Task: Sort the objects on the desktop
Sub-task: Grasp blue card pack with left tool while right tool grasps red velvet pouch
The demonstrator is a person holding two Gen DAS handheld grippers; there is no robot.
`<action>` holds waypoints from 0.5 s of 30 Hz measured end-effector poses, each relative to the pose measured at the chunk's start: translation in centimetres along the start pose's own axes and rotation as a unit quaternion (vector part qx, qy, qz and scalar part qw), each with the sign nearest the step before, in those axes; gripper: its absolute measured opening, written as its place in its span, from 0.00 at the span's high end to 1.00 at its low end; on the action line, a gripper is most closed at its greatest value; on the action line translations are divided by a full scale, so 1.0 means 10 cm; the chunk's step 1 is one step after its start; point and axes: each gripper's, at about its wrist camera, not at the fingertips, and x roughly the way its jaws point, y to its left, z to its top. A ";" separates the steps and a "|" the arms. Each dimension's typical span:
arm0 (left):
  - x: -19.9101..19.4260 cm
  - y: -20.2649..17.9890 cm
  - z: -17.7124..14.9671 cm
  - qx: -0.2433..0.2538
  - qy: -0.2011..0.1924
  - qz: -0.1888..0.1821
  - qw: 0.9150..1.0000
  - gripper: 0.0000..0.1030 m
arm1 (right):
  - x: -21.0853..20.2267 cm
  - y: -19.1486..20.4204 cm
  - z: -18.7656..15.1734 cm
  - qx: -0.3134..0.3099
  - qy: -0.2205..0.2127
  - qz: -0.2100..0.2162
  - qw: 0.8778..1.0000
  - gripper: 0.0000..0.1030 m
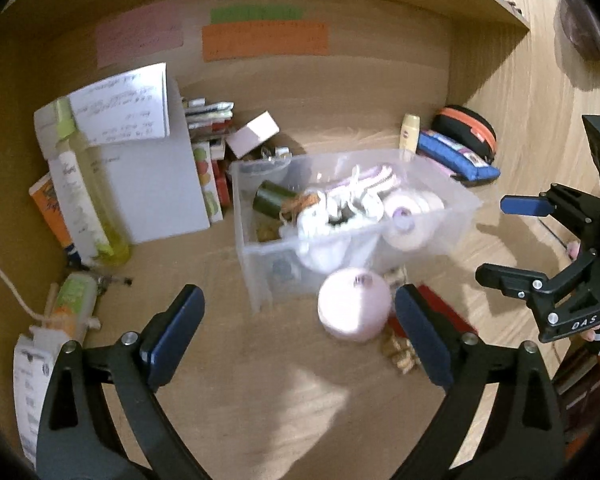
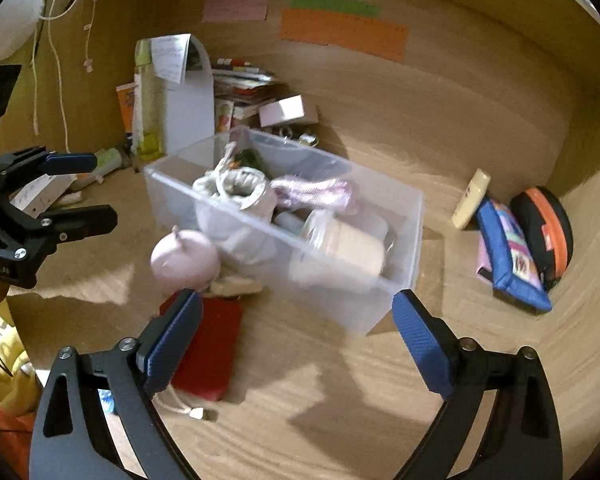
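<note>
Pink yarn ball [image 1: 354, 305] sits centre frame, just ahead of left gripper [image 1: 300, 326], nearer its right-hand finger. Left and right gripper [image 2: 298, 338] jaws spread wide, empty.

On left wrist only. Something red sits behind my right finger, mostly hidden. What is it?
Observer: A flat red case lying on the desk, near the clear bin.
Operator: Anything by it?
Observer: A pale cord with a plug lies at its near end.
Operator: The pink yarn cone, touching the bin?
Observer: The pink yarn cone sits right against the bin's wall; contact is too blurred to confirm.
Operator: Right gripper?
Observer: The right gripper is open, holding nothing.
</note>
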 end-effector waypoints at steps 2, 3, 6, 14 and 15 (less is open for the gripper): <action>-0.02 0.00 -0.09 -0.001 0.008 -0.001 1.000 0.06 | 0.01 0.05 -0.07 0.000 0.005 0.002 1.000 0.08; -0.02 0.00 -0.13 -0.002 0.013 0.000 1.000 0.06 | 0.01 0.07 -0.09 0.000 0.006 0.004 1.000 0.08; -0.04 0.00 -0.27 -0.006 0.029 -0.005 1.000 0.06 | 0.03 0.14 -0.18 0.002 0.016 0.016 1.000 0.08; -0.10 -0.07 -0.53 -0.002 0.058 -0.024 0.998 0.06 | 0.17 0.39 -0.31 -0.003 0.042 0.043 0.998 0.08; -0.11 -0.09 -0.56 -0.001 0.061 -0.028 0.998 0.06 | 0.19 0.42 -0.31 -0.004 0.045 0.045 0.998 0.08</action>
